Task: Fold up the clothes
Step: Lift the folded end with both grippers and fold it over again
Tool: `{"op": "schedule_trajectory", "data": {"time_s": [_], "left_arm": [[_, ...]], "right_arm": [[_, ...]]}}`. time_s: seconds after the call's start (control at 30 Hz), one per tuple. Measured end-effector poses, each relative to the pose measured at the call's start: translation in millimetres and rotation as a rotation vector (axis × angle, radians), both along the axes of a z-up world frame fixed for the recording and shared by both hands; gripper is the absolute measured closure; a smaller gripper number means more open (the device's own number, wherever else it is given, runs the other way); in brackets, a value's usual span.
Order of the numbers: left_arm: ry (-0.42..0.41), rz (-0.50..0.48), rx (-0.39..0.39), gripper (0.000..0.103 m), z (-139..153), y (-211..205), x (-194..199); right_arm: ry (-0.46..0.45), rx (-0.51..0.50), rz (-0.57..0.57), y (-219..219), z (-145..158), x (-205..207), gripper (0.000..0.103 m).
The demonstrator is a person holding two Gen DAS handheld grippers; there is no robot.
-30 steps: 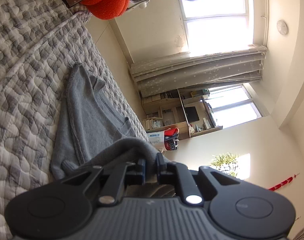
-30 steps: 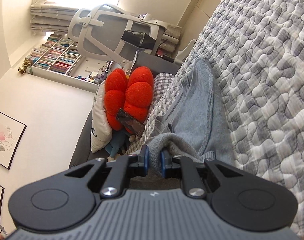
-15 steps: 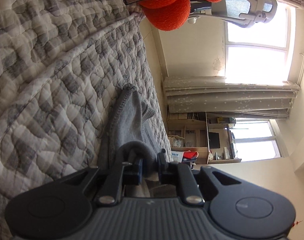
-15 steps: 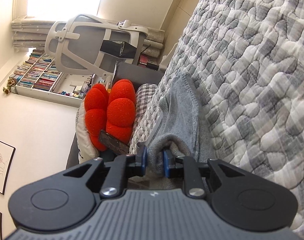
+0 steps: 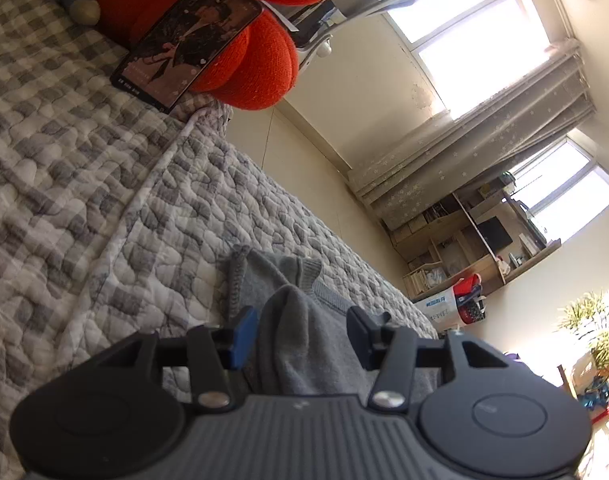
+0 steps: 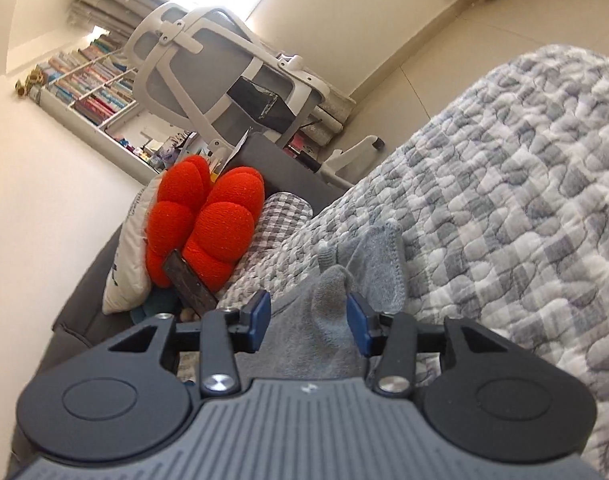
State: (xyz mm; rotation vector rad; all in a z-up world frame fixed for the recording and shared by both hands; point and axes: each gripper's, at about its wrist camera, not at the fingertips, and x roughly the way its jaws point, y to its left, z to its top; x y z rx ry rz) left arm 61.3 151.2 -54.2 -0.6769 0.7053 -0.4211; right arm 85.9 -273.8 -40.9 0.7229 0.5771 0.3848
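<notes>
Working from the left, we saw the left gripper (image 5: pixel 300 334) wide apart, holding nothing, with the grey sweater (image 5: pixel 304 332) lying between its fingers on the quilted bed (image 5: pixel 104 208). The right gripper (image 6: pixel 308 322) stood equally wide over a raised fold. We judged that both should lift straight away, so the cloth was not dragged.

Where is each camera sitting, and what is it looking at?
Left wrist: sits on the left gripper, looking over the grey sweater and quilt toward the windows; open fingers show.
Right wrist: sits on the right gripper, facing the office chair; open fingers show.
Shared: sweater, quilt, red cushion, phone.
</notes>
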Motion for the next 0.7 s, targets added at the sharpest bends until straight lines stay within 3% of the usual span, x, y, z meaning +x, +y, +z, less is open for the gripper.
{"op": "schedule_trajectory", "data": {"time_s": [0.17,0.37,0.43,0.5,0.7], "left_arm": [[-0.081,-0.059,0.122,0.055,-0.9,-19.0,13.5],[-0.109,-0.084,0.19,0.073,-3.5,-28.1,25.2],[-0.113,-0.093,0.204,0.097,-4.8,-30.2,22.7],[-0.132,-0.092,0.22,0.098,-3.2,-32.0,18.4],[-0.207,-0.075,0.215,0.099,13.9,-31.5,12.8]], "right_arm": [[-0.058,-0.182,0.049,23.2,-1.6,10.5,0.056],[-0.086,-0.376,0.083,46.4,-13.8,26.5,0.056],[-0.095,-0.402,0.088,48.6,-18.2,27.7,0.057],[-0.117,-0.435,0.088,52.9,-21.8,26.1,0.086],[-0.206,-0.483,0.043,57.2,-11.4,11.2,0.089]]}}
